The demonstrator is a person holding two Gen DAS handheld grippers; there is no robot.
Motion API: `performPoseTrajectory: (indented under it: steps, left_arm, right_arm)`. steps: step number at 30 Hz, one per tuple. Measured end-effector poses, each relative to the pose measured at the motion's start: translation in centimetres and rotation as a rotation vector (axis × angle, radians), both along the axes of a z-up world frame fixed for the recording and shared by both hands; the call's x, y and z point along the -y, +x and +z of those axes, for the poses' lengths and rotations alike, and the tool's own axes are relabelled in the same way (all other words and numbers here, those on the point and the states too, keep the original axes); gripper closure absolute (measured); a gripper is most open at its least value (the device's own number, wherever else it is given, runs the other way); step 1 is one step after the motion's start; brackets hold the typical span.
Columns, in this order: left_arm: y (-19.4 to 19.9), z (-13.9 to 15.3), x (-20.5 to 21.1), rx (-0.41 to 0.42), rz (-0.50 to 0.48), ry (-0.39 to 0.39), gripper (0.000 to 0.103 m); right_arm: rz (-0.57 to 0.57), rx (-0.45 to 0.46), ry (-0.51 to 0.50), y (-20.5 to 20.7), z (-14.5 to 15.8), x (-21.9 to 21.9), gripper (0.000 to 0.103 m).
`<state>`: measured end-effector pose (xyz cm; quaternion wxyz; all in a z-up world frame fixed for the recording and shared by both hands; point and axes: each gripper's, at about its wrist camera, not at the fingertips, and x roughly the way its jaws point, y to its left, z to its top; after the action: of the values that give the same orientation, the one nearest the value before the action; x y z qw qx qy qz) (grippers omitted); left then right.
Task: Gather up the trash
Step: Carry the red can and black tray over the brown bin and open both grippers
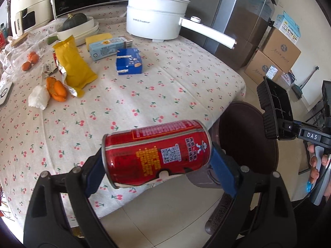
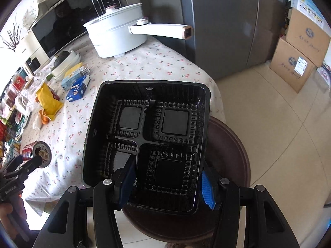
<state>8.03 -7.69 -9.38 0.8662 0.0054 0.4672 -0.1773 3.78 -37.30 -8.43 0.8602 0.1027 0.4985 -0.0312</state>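
Left hand-held gripper (image 1: 157, 165) pinches red can (image 1: 157, 153) (lengthwise); right hand-held gripper (image 2: 168, 183) clamps black tray (image 2: 144, 136).

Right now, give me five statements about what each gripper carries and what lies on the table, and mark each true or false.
1. The left gripper holds a red can lying sideways between its jaws. True.
2. The right gripper holds a white plate. False: it holds a black plastic tray with four compartments.
3. The tray's compartments are full of food. False: they look empty.
4. A yellow packet lies on the cherry-print tablecloth. True.
5. The white pot has no lid. False: a lid with a knob sits on it.
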Motion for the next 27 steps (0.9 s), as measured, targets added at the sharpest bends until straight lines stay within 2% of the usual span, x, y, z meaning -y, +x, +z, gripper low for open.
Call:
performPoseTrajectory:
  steps: [5,13,20,27]
  left_arm:
    - [-1.3,-0.7,4.7,0.004,-0.114,0.002,0.012]
    - [-2.5,-2.6,11.8,0.069,-0.306,0.022,0.012]
    - [-1.8,-4.1,13.1,0.071,-0.367,-0.034,0.011]
    - [-1.7,-4.5,13.6,0.035,-0.407,-0.077,0.011]
  right_arm:
    - [-0.035,-0.007,-0.013,-2.7,-0.7,1.6,0.046]
    - [-0.079,-0.022,-0.054,-4.9,-1.4,4.1,0.046]
    - [-0.124,-0.044,-0.063,-5.9,-2.0,6.3,0.046]
    - [-0.126,-0.038,-0.065,-6.0,-1.8,6.7,0.046]
